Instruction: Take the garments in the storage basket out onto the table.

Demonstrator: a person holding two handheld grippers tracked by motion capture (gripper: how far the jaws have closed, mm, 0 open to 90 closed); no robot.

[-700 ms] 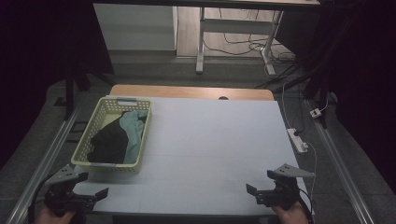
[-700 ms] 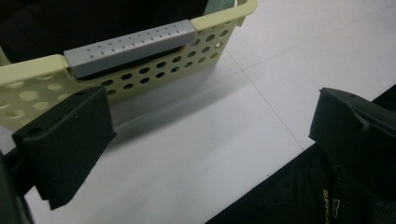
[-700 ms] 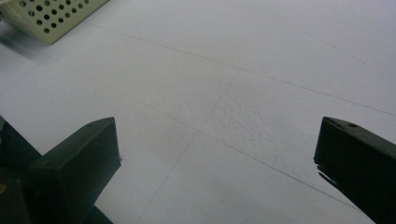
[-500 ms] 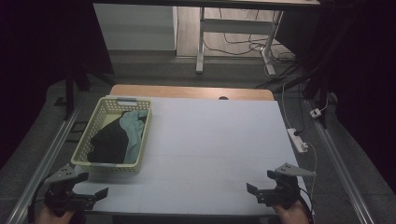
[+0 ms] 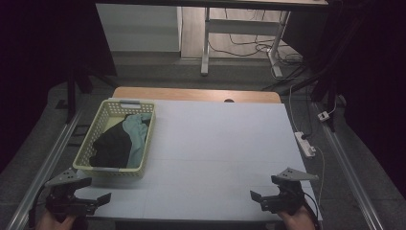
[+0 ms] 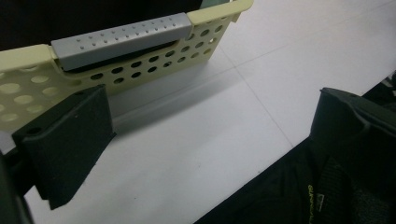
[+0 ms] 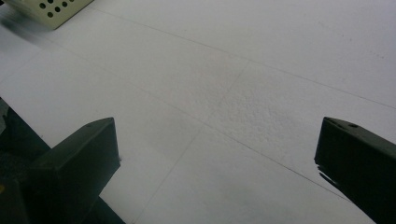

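Left gripper (image 5: 103,198) jaws held wide, nothing gripped; right gripper (image 5: 256,197) likewise wide and empty. Both parked at near table (image 5: 215,143) edge, unmoved since earlier frames. Clothes (image 5: 119,141) seen untouched in basket (image 5: 143,143), far left; reach judged not yet begun

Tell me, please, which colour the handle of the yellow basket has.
The handle of the basket is grey with small dots; the left gripper view shows it best.

From above the near edge we look forward and down over the white table top (image 5: 215,153). Our two gripper cameras skim low and close across it, both catching the pale yellow perforated plastic basket (image 6: 140,70).
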